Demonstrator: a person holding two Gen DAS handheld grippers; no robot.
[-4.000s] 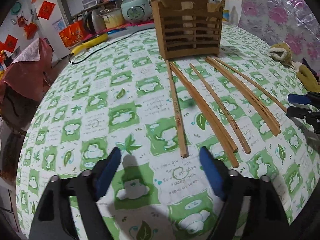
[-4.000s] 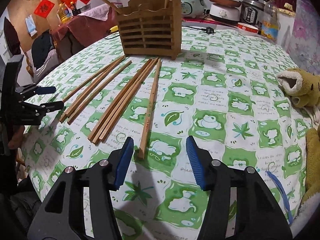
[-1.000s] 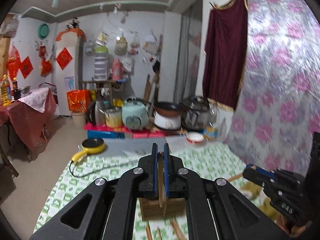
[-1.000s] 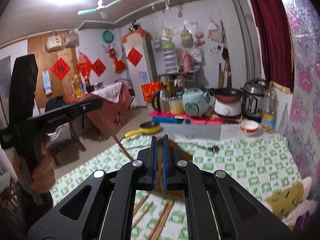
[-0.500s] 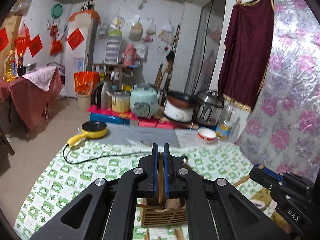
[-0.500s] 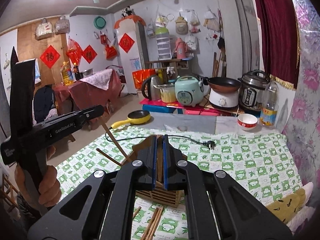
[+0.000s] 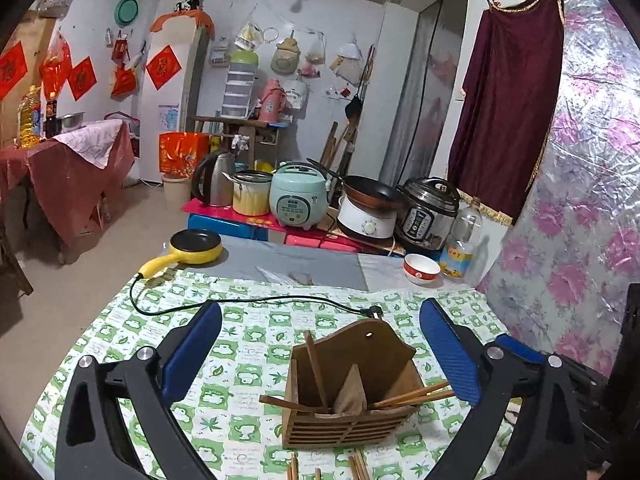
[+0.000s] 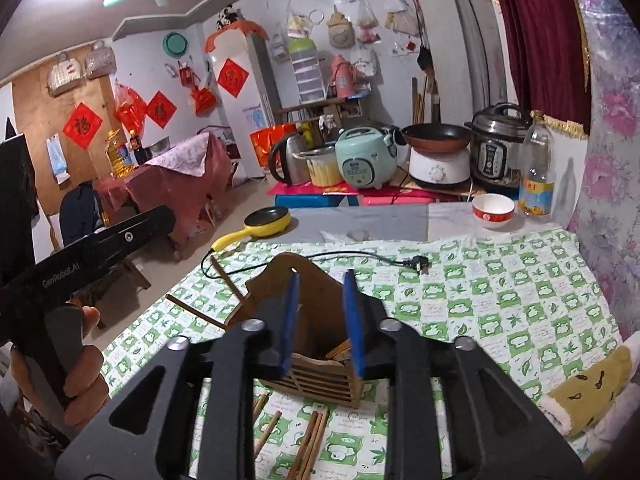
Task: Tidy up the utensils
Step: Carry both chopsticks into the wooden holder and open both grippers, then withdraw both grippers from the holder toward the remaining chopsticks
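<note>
Green-and-white checked tablecloth (image 7: 248, 420) carries the wooden utensil holder (image 7: 348, 392), which already contains several chopsticks (image 7: 412, 396); loose chopsticks (image 8: 308, 440) lie just before it. Left gripper (image 7: 320, 360) is spread wide and empty; right gripper (image 8: 322, 320) is parted and empty, above the holder. Chopsticks are likely light, stiff and smooth: grip near mid-length.

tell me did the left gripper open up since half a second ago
Yes. The left gripper now has its fingers spread wide either side of the wooden holder; before, they were shut on a chopstick.
</note>
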